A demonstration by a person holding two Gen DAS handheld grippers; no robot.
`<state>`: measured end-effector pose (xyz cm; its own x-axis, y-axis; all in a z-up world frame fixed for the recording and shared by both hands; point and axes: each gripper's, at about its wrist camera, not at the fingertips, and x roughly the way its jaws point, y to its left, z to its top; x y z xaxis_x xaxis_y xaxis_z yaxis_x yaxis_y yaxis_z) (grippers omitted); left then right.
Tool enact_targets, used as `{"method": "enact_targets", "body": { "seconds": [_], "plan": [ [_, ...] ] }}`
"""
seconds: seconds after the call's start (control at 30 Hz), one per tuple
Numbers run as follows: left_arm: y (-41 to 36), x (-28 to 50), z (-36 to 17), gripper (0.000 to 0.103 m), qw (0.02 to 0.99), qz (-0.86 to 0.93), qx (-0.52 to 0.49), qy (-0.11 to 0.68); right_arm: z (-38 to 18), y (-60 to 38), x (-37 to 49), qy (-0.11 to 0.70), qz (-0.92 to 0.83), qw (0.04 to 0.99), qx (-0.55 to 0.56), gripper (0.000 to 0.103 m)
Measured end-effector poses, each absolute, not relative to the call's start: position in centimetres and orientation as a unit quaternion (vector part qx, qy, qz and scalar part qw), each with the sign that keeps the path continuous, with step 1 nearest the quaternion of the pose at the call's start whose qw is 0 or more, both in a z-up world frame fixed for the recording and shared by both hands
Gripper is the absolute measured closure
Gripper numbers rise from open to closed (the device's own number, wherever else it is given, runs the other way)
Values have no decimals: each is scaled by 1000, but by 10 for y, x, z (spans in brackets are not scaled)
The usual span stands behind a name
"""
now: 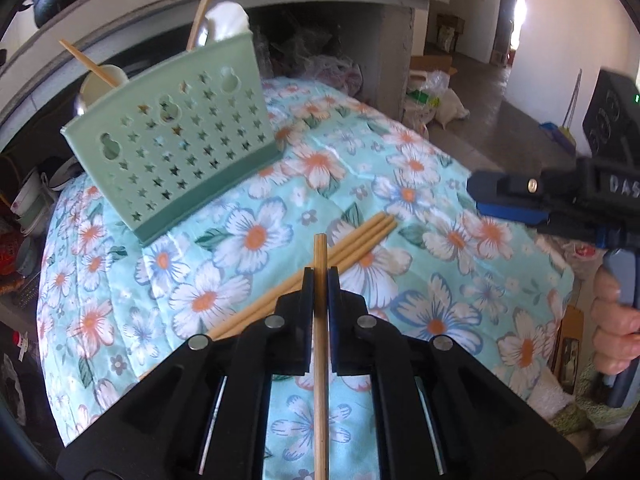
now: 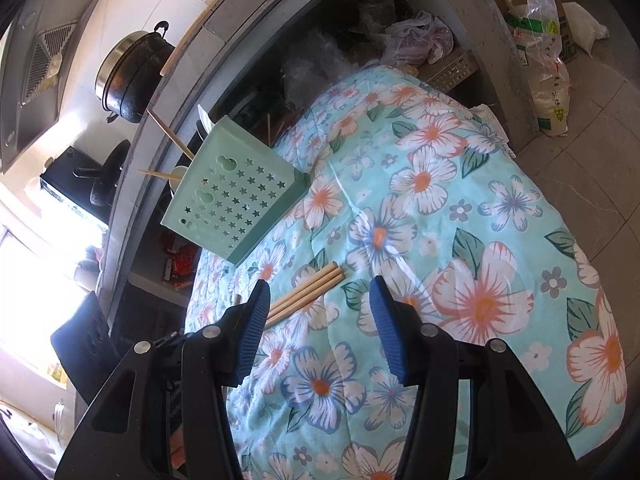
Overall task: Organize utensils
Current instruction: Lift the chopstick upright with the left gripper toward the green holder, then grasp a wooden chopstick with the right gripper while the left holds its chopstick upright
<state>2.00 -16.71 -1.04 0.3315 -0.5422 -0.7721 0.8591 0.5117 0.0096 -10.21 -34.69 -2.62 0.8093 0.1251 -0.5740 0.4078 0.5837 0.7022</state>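
Note:
My left gripper (image 1: 320,274) is shut on one wooden chopstick (image 1: 320,344), held above the flowered cloth (image 1: 440,240). Three more chopsticks (image 1: 352,246) lie side by side on the cloth just beyond it; they also show in the right wrist view (image 2: 310,290). A green perforated utensil holder (image 1: 180,140) stands at the back left of the cloth with a chopstick (image 1: 90,64) and white utensils in it; it shows in the right wrist view too (image 2: 236,204). My right gripper (image 2: 318,292) is open and empty, above the lying chopsticks' ends. It shows in the left wrist view (image 1: 508,200) at the right.
A grey concrete counter (image 2: 168,92) runs behind the cloth, with a black pot (image 2: 132,76) on it. Plastic bags (image 2: 416,40) fill the space under it. A sack (image 2: 548,80) stands on the tiled floor at the right.

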Motion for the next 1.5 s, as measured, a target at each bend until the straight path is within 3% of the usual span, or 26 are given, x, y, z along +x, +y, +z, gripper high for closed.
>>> {"method": "enact_targets", "body": {
  "seconds": [0.5, 0.9, 1.1, 1.5],
  "plan": [
    [-126, 28, 38, 98, 870, -365, 180, 278, -59, -340, -77, 323, -21, 786, 527, 54],
    [-115, 30, 45, 98, 893, -338, 183, 234, -92, -345, -36, 335, -40, 739, 583, 66],
    [-115, 30, 42, 98, 891, -342, 179, 237, -98, -349, -30, 332, -66, 733, 590, 87],
    [-130, 32, 29, 98, 886, -332, 217, 239, -81, -356, -68, 294, -71, 759, 577, 91]
  ]
}}
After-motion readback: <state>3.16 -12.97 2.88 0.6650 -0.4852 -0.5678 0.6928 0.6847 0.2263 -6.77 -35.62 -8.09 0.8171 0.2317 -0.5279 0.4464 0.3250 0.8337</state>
